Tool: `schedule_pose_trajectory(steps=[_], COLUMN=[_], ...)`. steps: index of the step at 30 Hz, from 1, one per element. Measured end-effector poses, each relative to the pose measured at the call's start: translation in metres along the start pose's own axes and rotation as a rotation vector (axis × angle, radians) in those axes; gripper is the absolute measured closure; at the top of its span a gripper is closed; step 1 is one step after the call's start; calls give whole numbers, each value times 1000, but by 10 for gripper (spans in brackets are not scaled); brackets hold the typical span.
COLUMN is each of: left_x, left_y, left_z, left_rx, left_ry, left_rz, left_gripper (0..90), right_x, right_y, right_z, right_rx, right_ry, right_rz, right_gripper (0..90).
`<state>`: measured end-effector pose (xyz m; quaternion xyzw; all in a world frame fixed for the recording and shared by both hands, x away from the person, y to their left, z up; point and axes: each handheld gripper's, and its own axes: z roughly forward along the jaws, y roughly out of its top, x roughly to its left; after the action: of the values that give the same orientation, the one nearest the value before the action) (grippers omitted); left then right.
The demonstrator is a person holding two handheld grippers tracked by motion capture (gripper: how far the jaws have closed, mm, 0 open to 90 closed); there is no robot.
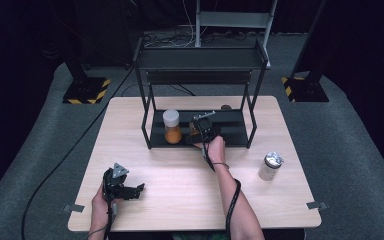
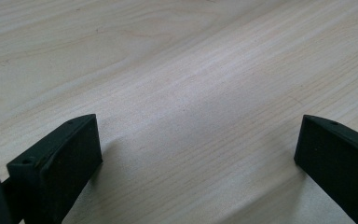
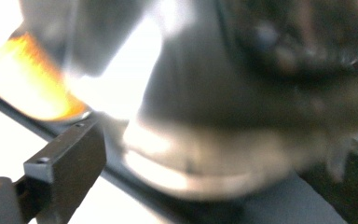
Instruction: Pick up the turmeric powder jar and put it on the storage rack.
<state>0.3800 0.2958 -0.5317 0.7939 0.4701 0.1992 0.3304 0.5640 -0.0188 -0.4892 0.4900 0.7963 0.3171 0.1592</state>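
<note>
Placing step: your right gripper stands wide open around a jar on the rack's bottom shelf beside the orange jar, left gripper open and empty over the table; next back straight out w/o tipping it.

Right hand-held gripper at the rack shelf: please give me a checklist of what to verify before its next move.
1. Right hand-held gripper jaws free of the blurred jar between them: ok, a gap shows.
2. Blurred jar standing firmly on the lower shelf: cannot tell.
3. Orange jar upright beside it: ok.
4. Left hand-held gripper open with nothing between its jaws: ok.
5. White jar upright on the table, away from both hands: ok.
</note>
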Motion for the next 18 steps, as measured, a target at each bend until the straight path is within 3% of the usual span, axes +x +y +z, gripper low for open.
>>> schedule_pose_trajectory(steps=[8,18], left_x=[0,0], left_y=[0,0], left_z=[0,0], left_rx=[0,1], left_ry=[-1,1], left_rz=[-4,-3], left_gripper=[1,1], right_x=[-4,-6], right_y=[-21,-66], right_z=[-26,-62], right_rx=[13,-16], right_ry=[38,61], right_rz=[-13,-51], right_gripper=[18,17])
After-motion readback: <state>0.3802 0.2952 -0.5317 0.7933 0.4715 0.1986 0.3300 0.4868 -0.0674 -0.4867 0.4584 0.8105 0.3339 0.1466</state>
